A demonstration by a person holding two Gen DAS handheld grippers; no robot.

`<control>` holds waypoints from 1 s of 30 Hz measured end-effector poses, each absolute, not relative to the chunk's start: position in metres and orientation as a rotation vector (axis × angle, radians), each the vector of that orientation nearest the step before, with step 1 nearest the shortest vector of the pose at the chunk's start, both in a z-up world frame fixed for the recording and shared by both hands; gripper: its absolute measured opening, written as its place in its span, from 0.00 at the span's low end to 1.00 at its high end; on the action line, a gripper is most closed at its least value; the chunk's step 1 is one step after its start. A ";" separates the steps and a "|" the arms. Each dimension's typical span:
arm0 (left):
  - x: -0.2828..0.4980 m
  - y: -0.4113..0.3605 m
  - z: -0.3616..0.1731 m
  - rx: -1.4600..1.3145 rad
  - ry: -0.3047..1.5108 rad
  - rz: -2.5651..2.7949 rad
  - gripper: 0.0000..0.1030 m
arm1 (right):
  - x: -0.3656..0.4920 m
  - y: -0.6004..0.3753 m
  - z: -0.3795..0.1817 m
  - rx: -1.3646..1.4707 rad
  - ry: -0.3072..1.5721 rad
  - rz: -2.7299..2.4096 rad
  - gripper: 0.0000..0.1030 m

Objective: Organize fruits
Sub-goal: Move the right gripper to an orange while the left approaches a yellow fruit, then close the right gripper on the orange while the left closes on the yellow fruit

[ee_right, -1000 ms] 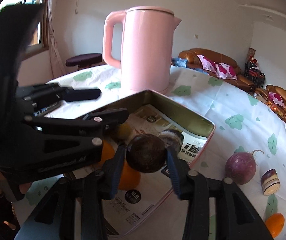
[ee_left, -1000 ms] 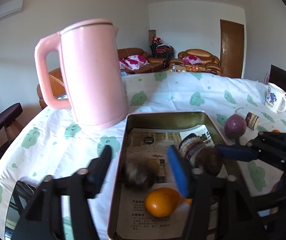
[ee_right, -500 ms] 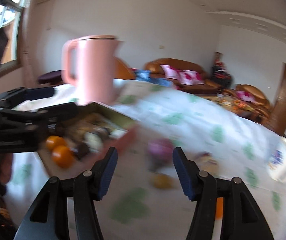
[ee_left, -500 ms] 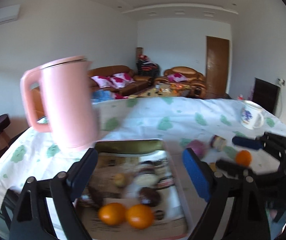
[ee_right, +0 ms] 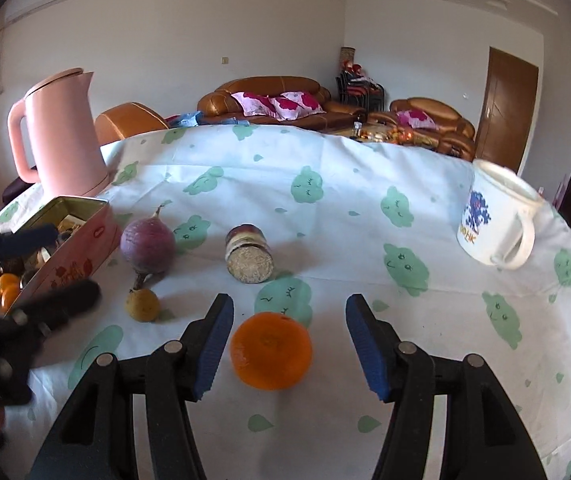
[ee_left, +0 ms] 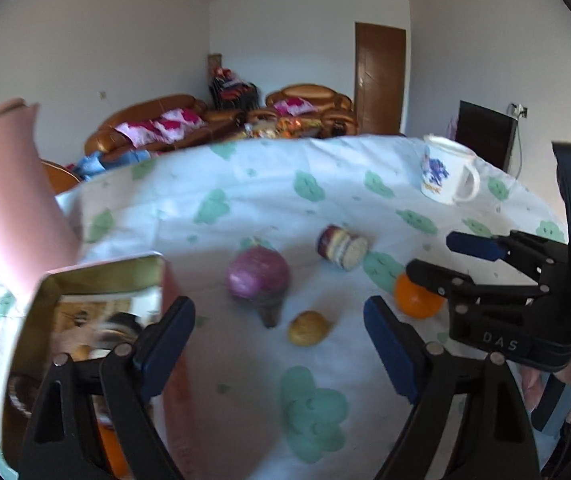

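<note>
Right gripper (ee_right: 285,344): jaws parted, nothing gripped; an orange (ee_right: 271,350) on the tablecloth (ee_right: 325,208) between the blue pads, nearer the left one, touching neither. Left gripper (ee_left: 277,344): spread wide and empty, over bare cloth.

From the orange, in the right wrist view:
- at 12 o'clock, a short cut piece with purple skin (ee_right: 249,254), lying on its side, pale cut face towards the camera;
- at 10 o'clock, a small yellow-brown fruit (ee_right: 142,305), and just beyond it a round purple root (ee_right: 147,245) with its tail near that fruit (touching or not, cannot tell);
- at 9 to 10 o'clock, a pink tin (ee_right: 81,240), open, with two small oranges (ee_right: 7,290) and darker items inside (too hidden to name);
- at 11 o'clock, far back, a pink kettle (ee_right: 59,136), upright behind the tin;
- at 2 o'clock, well apart, a white mug (ee_right: 493,216) with a blue print.

In the left wrist view (blurred), same root (ee_left: 257,276) and yellow-brown fruit (ee_left: 308,328) ahead between the fingers, tin (ee_left: 103,276) at 9 o'clock.
</note>
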State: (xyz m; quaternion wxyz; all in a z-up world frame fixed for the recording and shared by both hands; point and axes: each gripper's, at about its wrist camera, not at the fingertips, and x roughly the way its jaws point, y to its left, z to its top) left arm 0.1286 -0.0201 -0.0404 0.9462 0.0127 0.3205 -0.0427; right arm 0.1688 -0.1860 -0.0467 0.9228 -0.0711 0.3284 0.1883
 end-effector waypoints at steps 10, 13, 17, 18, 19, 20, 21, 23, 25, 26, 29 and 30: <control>0.145 -0.024 -0.060 0.016 0.737 -0.105 0.72 | 0.174 -0.187 -0.054 -0.122 0.729 0.409 0.58; 0.146 -0.021 -0.061 0.002 0.749 -0.109 0.72 | 0.170 -0.186 -0.051 -0.123 0.702 0.438 0.59; 0.152 -0.028 -0.066 0.030 0.784 -0.130 0.69 | 0.172 -0.179 -0.055 -0.149 0.726 0.457 0.59; 0.153 -0.030 -0.067 0.035 0.793 -0.136 0.65 | 0.174 -0.179 -0.056 -0.156 0.736 0.441 0.59; 0.155 -0.031 -0.068 0.038 0.803 -0.141 0.63 | 0.176 -0.179 -0.058 -0.155 0.747 0.433 0.59; 0.156 -0.031 -0.070 0.037 0.811 -0.143 0.62 | 0.178 -0.180 -0.059 -0.150 0.761 0.427 0.59; 0.158 -0.031 -0.071 0.034 0.821 -0.144 0.61 | 0.181 -0.181 -0.061 -0.143 0.775 0.423 0.59; 0.160 -0.030 -0.073 0.027 0.839 -0.153 0.58 | 0.182 -0.182 -0.063 -0.132 0.787 0.435 0.59; 0.163 -0.031 -0.076 0.021 0.861 -0.167 0.54 | 0.183 -0.180 -0.064 -0.142 0.794 0.441 0.58; 0.165 -0.030 -0.078 0.014 0.874 -0.174 0.54 | 0.183 -0.178 -0.065 -0.150 0.800 0.440 0.59; 0.167 -0.025 -0.081 -0.016 0.891 -0.175 0.53 | 0.183 -0.175 -0.067 -0.153 0.819 0.488 0.59; 0.168 -0.024 -0.081 -0.024 0.895 -0.178 0.53 | 0.183 -0.176 -0.067 -0.151 0.821 0.489 0.59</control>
